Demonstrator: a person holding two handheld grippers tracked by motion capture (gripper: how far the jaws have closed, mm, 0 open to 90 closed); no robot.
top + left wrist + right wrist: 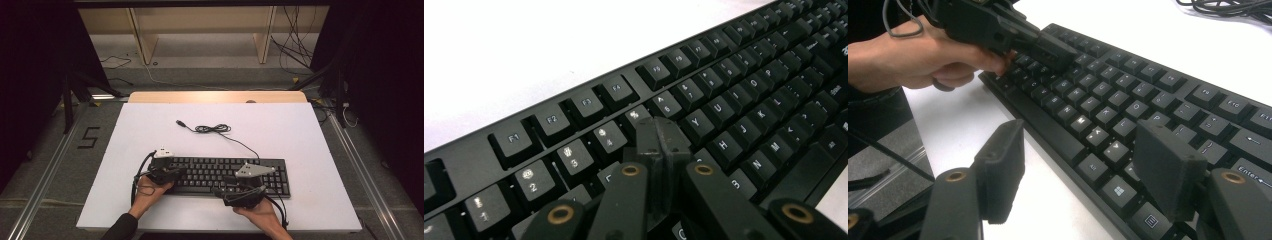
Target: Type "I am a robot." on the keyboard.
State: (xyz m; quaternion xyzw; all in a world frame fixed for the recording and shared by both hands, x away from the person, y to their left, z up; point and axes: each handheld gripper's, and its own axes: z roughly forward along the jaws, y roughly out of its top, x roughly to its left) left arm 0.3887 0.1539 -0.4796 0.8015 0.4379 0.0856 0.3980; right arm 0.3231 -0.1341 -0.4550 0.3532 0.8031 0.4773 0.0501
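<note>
Left tool (659,135) jaws together, tip on keyboard (227,175) mid-frame, prob. pressing keys; right tool (1083,170) jaws apart, idle; progress unclear.

Black grippers (167,172), brass screws, dark sleeve (121,228)

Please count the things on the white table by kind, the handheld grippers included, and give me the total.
Black keyboard: 1
Keyboard cable with USB plug: 1
Handheld grippers: 2, the left gripper with jaws shut, the right gripper with jaws open
Total: 4
</note>
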